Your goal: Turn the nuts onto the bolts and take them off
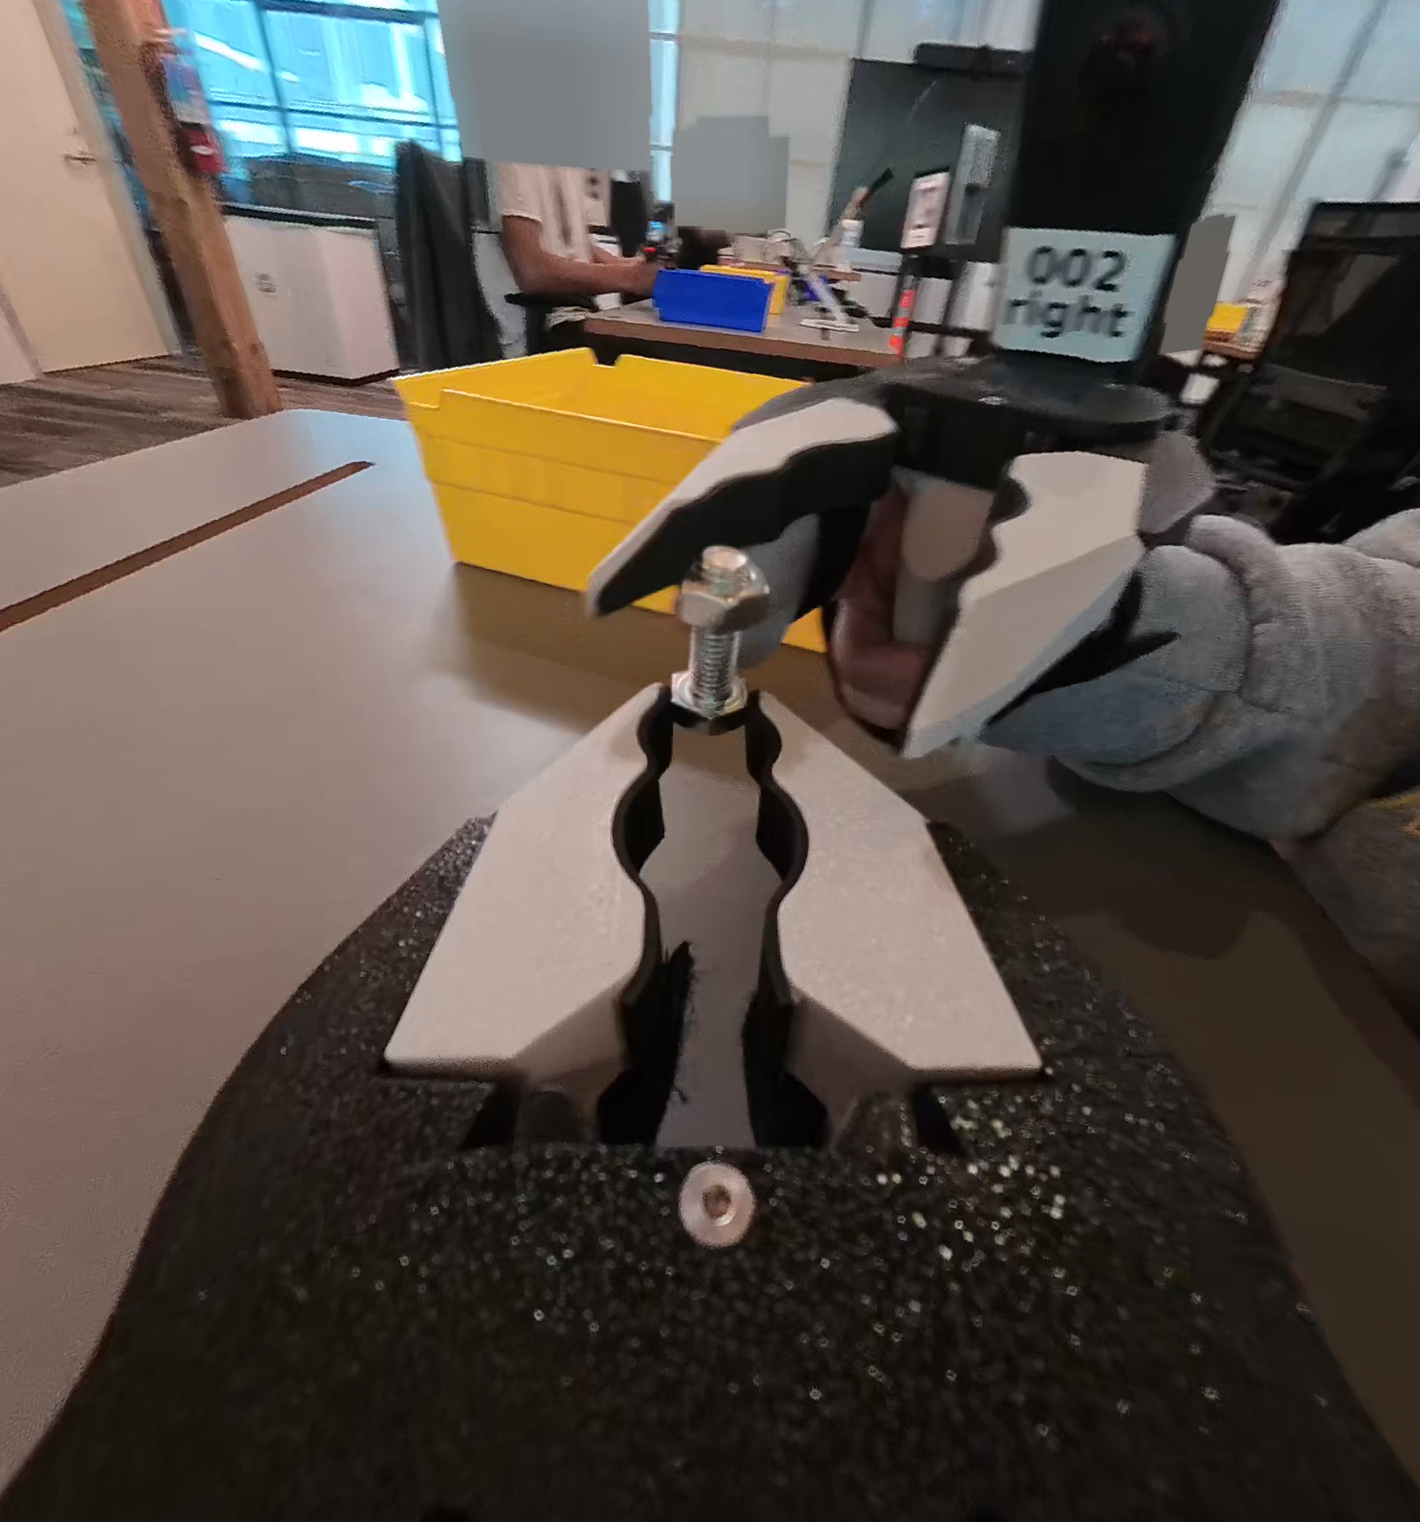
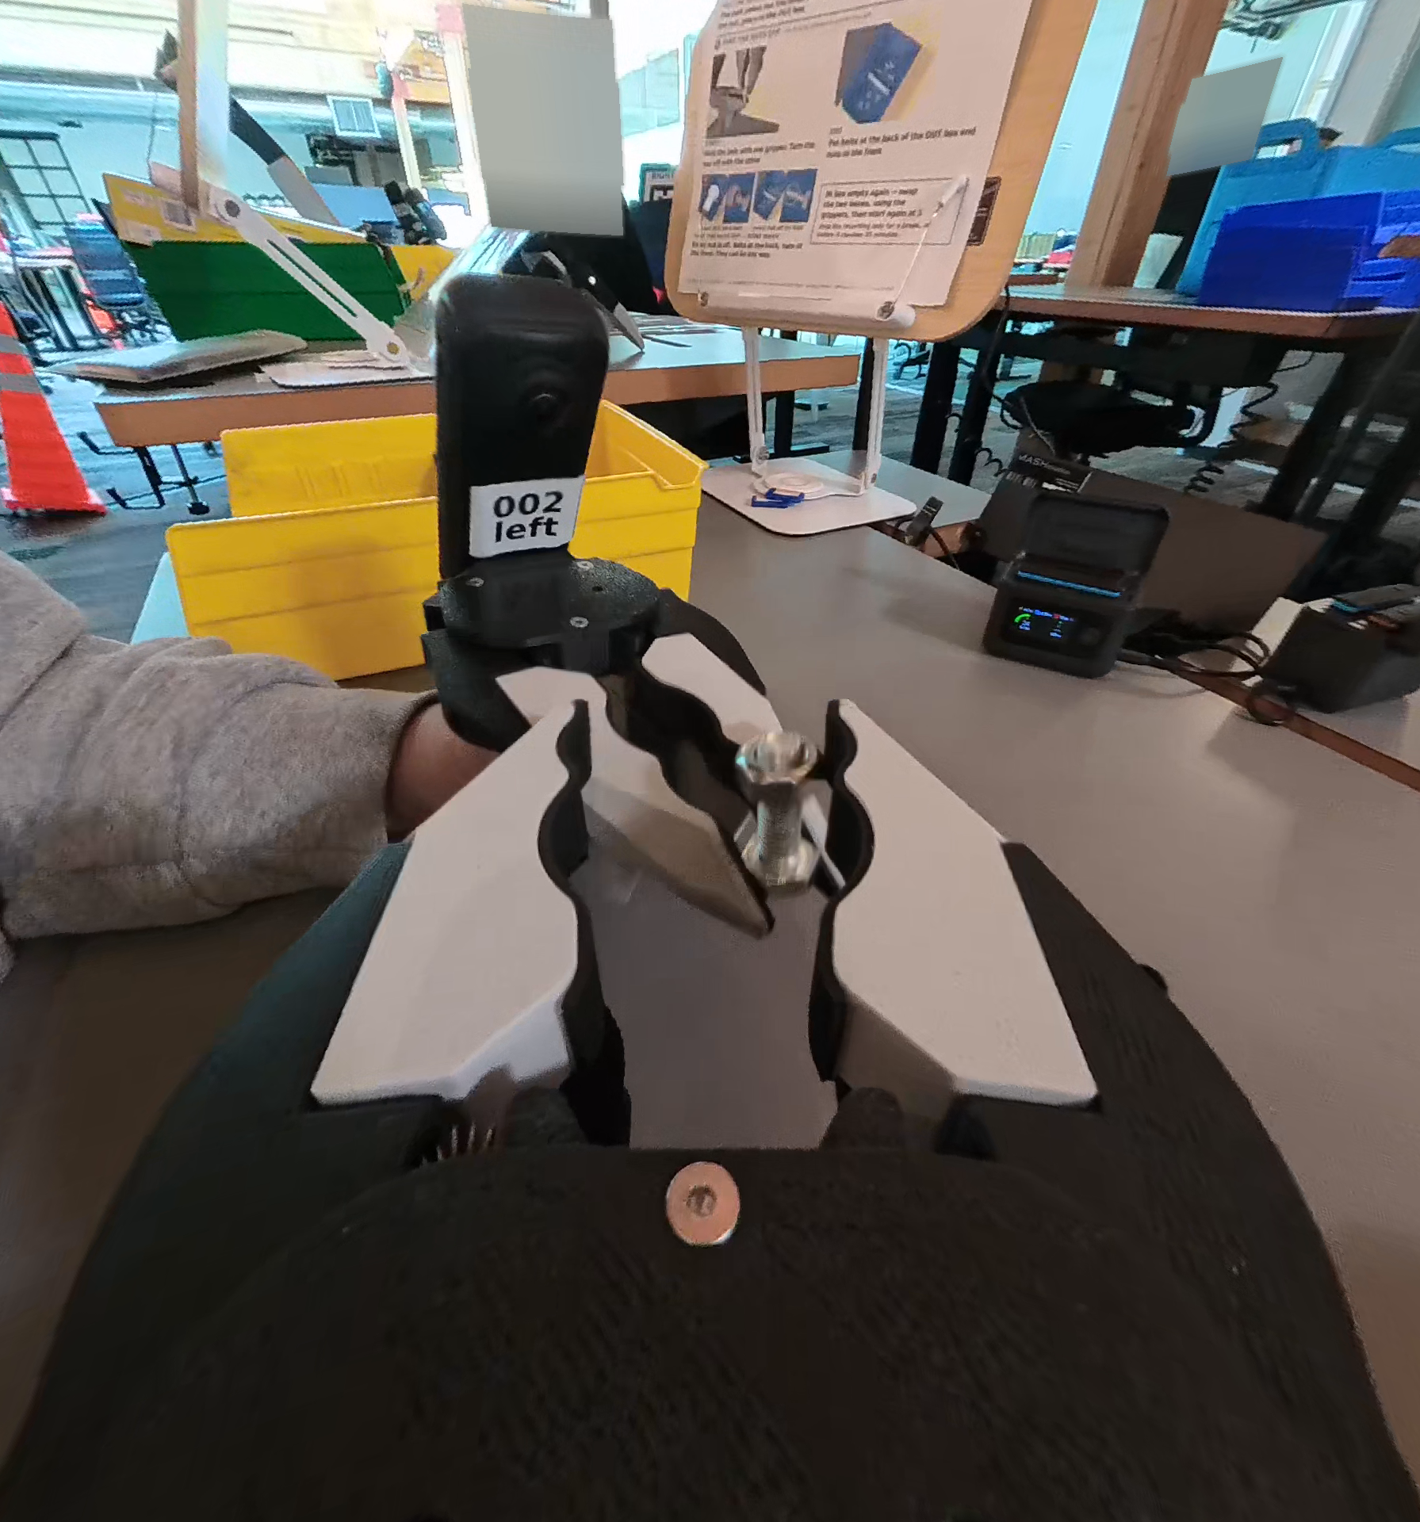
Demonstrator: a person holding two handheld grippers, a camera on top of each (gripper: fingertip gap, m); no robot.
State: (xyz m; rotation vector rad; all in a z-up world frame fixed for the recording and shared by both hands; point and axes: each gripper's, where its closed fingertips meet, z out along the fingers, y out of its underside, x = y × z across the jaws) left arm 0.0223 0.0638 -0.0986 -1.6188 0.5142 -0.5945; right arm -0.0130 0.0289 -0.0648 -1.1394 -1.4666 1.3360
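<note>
A silver bolt (image 1: 710,651) stands upright above the grey table (image 1: 237,741). A hex nut (image 1: 723,605) sits near its top end. My left gripper (image 1: 708,702) is shut on the bolt's lower end, at the very fingertips. My right gripper (image 1: 756,667) is open and reaches in from the right, one finger on each side of the nut. The nut lies close to one finger; I cannot tell whether they touch. In the right wrist view the bolt (image 2: 775,815) and nut (image 2: 776,762) sit just inside the right finger of my open right gripper (image 2: 706,716), with the left gripper (image 2: 797,894) holding from below.
A yellow bin (image 1: 566,469) stands on the table just behind the bolt and also shows in the right wrist view (image 2: 319,576). An instruction board on a white stand (image 2: 838,165), a small black device (image 2: 1069,593) and cables sit at the right. A person sits at a far desk (image 1: 550,255). About 5 centimetres separates my left fingertips from my right. From either gripper's tips it is about 30 centimetres to the small black device (image 2: 1069,593).
</note>
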